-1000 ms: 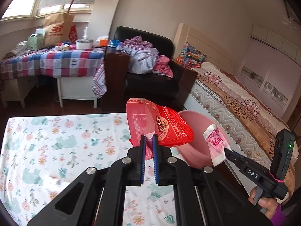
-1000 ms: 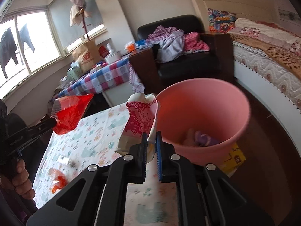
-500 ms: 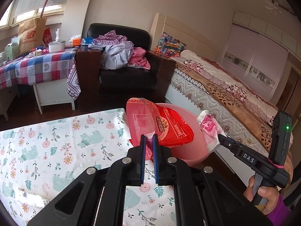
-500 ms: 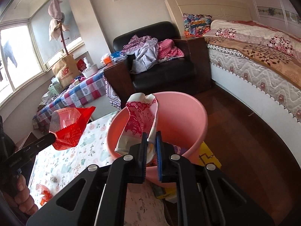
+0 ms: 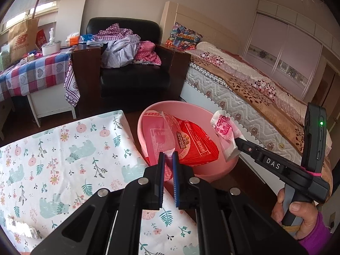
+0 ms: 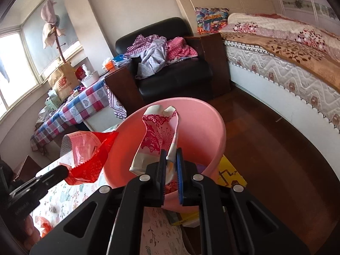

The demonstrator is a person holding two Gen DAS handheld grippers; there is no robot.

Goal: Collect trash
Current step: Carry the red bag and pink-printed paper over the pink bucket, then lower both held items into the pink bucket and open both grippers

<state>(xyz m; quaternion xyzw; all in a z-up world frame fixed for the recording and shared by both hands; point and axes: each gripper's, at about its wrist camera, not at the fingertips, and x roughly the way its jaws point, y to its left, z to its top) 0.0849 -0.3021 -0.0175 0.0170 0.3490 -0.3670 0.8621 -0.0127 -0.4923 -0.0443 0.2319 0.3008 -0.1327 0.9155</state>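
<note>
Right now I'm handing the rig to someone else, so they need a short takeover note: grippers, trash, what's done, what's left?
Left gripper: shut on the red snack bag, over the pink bin.
Right gripper: shut on the pink-and-white wrapper, at the bin's rim.
Done: both pieces picked up, some trash already in the bin.
Left: release both; fetch the orange scrap from the floral table.

Pink bin [image 5: 212, 170] at 12 o'clock of the left cam. Red printed wrapper [image 5: 191, 144] with a clear pinkish half. White wrapper [image 6: 157, 140] with magenta lace-and-dandelion print. Tablecloth [image 5: 63, 148]: white, mint bears, pink flowers, teal leaves. Armchair [image 5: 131, 78] at 11 o'clock: black. Far table cloth [image 5: 36, 74] at 10 o'clock: red-blue-white plaid with hearts. Gripper pads: blue on black.
</note>
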